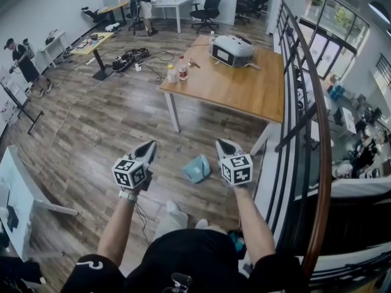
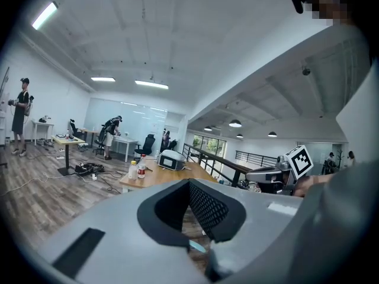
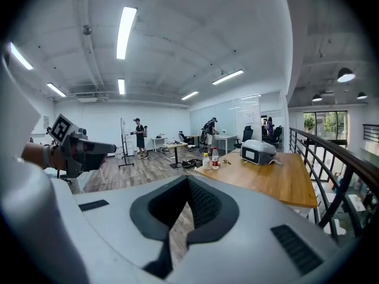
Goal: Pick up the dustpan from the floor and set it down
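On the floor, head view: teal dustpan (image 1: 197, 168) is lying between left gripper (image 1: 148, 146) and right gripper (image 1: 223, 144), touching neither, nearer the right fingers. Left gripper view: fingers (image 2: 207, 209) are pressing together, holding nothing. Right gripper view: fingers (image 3: 204, 203) are likewise meeting, empty, with the wooden table (image 3: 278, 182) beyond.

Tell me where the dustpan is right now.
In the head view, the teal dustpan lies on the floor between the left gripper and right gripper, nearer the right, short of the wooden table.
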`<control>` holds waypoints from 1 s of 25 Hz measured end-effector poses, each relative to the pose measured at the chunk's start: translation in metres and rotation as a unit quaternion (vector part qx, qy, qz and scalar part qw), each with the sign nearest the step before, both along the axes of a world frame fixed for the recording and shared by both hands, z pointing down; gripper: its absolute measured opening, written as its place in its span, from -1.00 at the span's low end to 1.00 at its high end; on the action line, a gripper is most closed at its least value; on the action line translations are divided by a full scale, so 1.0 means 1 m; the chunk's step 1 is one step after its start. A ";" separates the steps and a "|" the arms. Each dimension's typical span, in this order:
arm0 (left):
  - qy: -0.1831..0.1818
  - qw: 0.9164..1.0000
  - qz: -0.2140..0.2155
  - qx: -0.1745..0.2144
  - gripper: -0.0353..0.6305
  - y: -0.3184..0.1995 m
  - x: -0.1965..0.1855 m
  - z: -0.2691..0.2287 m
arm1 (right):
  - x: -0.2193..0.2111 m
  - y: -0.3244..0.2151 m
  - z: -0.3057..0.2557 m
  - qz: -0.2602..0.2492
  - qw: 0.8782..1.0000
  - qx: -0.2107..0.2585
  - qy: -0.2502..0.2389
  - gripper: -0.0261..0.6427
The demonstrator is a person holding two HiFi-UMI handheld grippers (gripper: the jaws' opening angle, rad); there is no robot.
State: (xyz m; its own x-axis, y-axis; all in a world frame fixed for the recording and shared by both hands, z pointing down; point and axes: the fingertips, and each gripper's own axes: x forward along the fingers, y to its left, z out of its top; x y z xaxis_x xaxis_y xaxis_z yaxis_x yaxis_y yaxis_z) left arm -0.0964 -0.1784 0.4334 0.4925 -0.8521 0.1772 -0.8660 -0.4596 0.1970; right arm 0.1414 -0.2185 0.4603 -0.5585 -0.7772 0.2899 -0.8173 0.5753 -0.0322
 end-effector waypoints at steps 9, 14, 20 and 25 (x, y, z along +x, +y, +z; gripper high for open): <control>-0.001 1.000 0.016 0.004 -0.90 -0.004 0.008 0.001 | -0.001 -0.003 0.002 -0.002 1.000 -0.005 0.001 -0.94; 0.000 1.000 0.018 0.002 -0.90 -0.008 0.009 0.004 | -0.004 -0.008 0.002 -0.005 1.000 -0.002 0.005 -0.94; 0.004 1.000 0.016 -0.004 -0.90 -0.012 0.007 0.008 | -0.003 -0.012 0.005 -0.007 1.000 -0.005 0.006 -0.94; 0.003 1.000 0.020 -0.001 -0.90 -0.015 0.007 0.011 | -0.001 -0.014 0.007 -0.006 1.000 -0.007 0.007 -0.94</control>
State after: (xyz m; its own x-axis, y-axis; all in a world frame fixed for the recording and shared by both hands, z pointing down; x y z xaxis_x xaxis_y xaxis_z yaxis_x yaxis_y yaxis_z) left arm -0.0897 -0.1938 0.4442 0.5269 -0.8316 0.1756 -0.8460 -0.4933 0.2022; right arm 0.1403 -0.2322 0.4677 -0.5635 -0.7659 0.3096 -0.8106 0.5849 -0.0286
